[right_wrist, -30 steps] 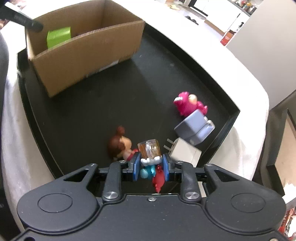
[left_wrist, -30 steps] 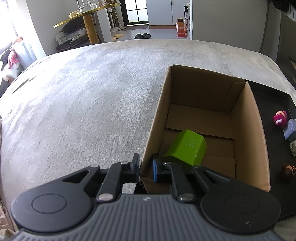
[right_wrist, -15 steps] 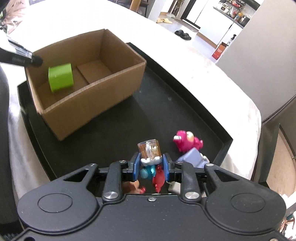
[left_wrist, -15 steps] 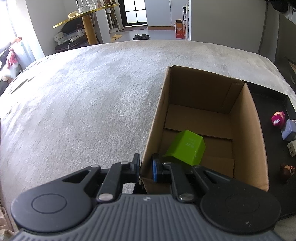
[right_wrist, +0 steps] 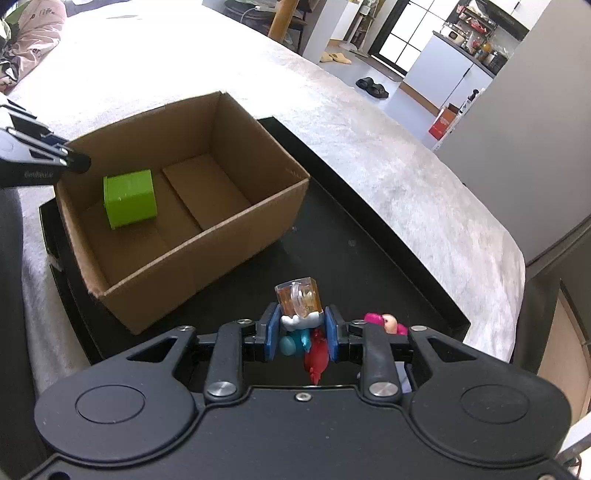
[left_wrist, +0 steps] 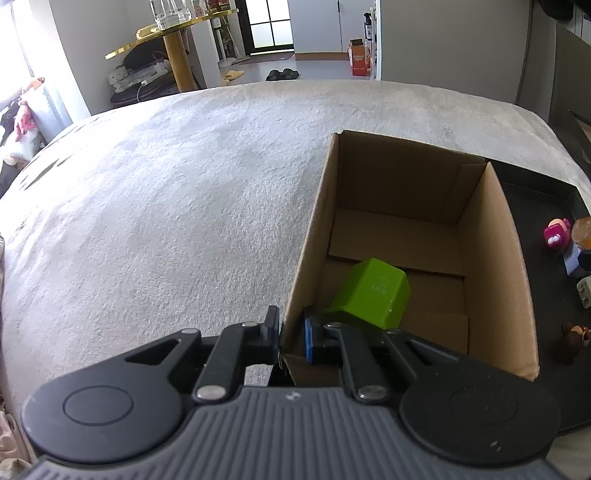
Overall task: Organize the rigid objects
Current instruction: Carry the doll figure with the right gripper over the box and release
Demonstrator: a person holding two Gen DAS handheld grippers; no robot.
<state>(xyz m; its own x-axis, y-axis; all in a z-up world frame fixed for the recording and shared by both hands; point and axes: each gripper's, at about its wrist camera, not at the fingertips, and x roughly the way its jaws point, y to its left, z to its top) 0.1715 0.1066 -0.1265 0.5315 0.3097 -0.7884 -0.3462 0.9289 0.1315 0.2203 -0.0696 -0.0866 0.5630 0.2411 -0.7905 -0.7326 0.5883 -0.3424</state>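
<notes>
1. The left gripper (left_wrist: pixel 291 332) has its jaws clamped on the near wall of the cardboard box (right_wrist: pixel 236 236).
2. The right gripper (right_wrist: pixel 300 334) grips a small toy figure (right_wrist: pixel 301 314) just right of the box.
3. A green block (right_wrist: pixel 129 199) lies inside the box.

You're working in a lived-in home: slippers (left_wrist: pixel 282 74) sit on the floor by a dark-framed glass door (left_wrist: pixel 271 24), a gold round table (left_wrist: pixel 168 31) carries glasses, and white kitchen cabinets (right_wrist: pixel 448 79) with jars on top stand beyond.
</notes>
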